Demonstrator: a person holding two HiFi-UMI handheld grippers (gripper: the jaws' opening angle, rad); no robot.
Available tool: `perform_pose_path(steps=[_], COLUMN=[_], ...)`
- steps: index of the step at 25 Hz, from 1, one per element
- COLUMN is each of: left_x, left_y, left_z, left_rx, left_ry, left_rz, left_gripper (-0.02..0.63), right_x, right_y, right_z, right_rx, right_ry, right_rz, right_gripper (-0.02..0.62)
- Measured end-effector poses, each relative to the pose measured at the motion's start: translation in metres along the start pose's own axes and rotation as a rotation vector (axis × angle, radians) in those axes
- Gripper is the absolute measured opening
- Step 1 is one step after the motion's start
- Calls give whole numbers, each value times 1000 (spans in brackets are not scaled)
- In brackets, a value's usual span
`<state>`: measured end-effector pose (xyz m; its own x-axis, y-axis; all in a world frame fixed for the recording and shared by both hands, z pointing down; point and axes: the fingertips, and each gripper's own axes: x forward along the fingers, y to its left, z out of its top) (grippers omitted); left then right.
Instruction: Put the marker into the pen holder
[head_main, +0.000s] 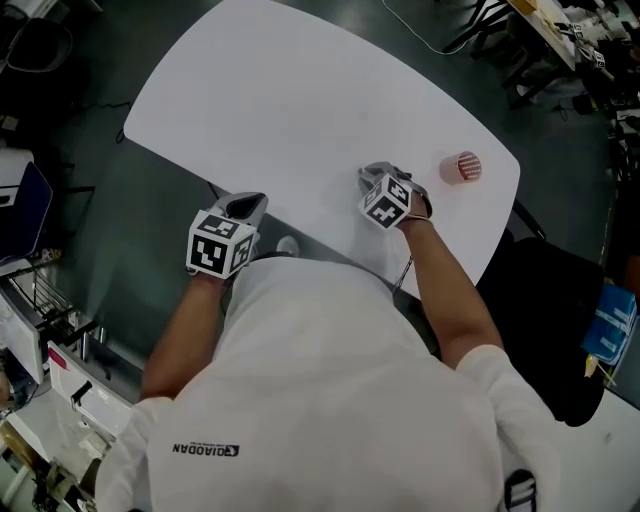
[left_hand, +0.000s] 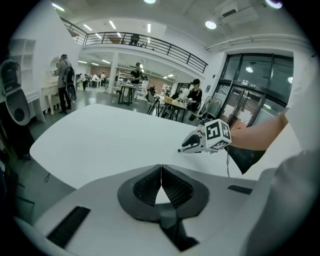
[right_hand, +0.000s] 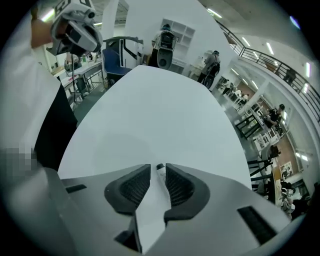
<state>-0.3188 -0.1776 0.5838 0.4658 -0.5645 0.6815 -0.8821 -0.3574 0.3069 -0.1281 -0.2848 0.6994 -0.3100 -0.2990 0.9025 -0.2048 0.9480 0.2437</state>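
Your right gripper (right_hand: 157, 166) has its jaws spread over the white table (head_main: 300, 110). The marker (right_hand: 160, 173) lies in the gap, close beside one pad and not clamped. Your left gripper (left_hand: 161, 169) is clenched on nothing. The pen holder (head_main: 461, 167) sits apart, near the table's edge.

light: bright, even, from ceiling lamps (left_hand: 210, 24) at 12 o'clock | glare: table (head_main: 300, 120) washed white | shadows: faint | edges: fisheye bend, black corners in gripper views
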Motion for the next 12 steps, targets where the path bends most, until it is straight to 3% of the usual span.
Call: perform_pose_path(steps=[12], left_x=[3], left_y=[19], left_z=[0], left_rx=[-41], left_ry=[-15], left_rz=[4], left_gripper=[29], right_x=[30], right_y=[-1], right_z=[-10], right_rx=[-227], right_ry=[184], right_rz=[84], right_gripper=[115])
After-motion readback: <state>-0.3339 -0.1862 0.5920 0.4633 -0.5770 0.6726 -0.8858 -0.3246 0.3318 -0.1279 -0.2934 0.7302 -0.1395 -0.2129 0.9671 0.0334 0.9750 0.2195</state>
